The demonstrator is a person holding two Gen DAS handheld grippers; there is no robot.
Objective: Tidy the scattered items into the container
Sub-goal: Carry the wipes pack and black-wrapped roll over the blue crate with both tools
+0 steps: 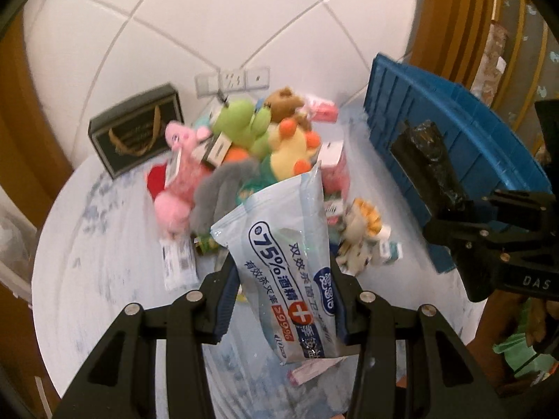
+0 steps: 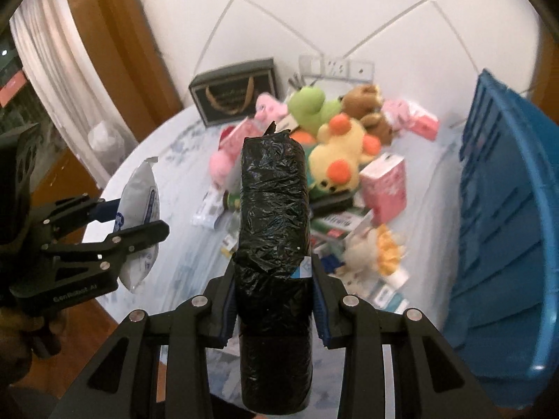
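My left gripper (image 1: 283, 300) pinches a wipes pack (image 1: 290, 272) by its lower half; my right gripper (image 2: 274, 300) clamps a black bag roll (image 2: 272, 230). Both hang above the desk (image 1: 104, 244), the blue bin (image 2: 503, 216) at three o'clock. The slick pack could slide from my jaws, and either load might clip the bin's rim.

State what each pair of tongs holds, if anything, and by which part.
Left tongs: wet-wipes pack, gripped across its lower half. Right tongs: black bin-bag roll, gripped around its middle.
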